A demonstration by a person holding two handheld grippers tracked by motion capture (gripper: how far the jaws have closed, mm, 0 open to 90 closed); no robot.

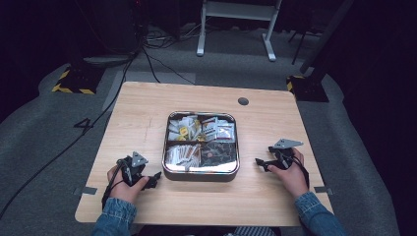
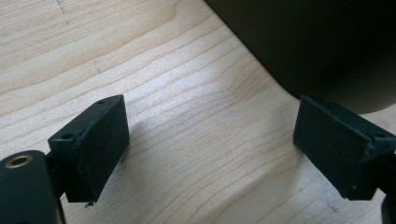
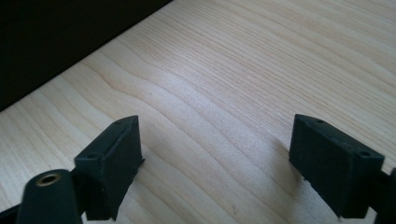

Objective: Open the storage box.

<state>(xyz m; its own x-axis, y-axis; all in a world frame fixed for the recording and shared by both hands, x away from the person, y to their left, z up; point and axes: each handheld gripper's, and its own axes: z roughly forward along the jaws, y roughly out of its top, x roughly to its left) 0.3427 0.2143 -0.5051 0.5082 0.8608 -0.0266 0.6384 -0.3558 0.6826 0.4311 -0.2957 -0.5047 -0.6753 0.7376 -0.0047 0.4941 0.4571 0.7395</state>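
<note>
Metal tray (image 1: 201,175), square with rounded corners and split into four compartments, sits at the middle of the wooden table (image 1: 147,108), slightly nearer the front edge than the back edge. Its compartments hold small wrapped packets: pale and yellow ones in the rear left section, white and dark ones in the rear right, light striped ones in the front left, dark brown ones in the front right. The left gripper (image 1: 156,178) rests on the tabletop near the front left corner of the tray, held in the person's left hand (image 1: 125,187); its jaws are spread wide with only bare wood between them, and in the left gripper view (image 2: 210,144) the dark tray wall (image 2: 317,46) rises just beyond the right-hand jaw. The right gripper (image 1: 259,162) lies on the table off the tray's right side, apart from it, gripped by the right hand (image 1: 290,174); its jaws are likewise spread with nothing between them (image 3: 217,158), and the tray wall (image 3: 56,37) appears as a dark band at upper left. A round cable port (image 1: 243,101) is set near the back edge. No object lies between either gripper and the tray. Beyond the table, cables (image 1: 147,54) run across the grey floor.
</note>
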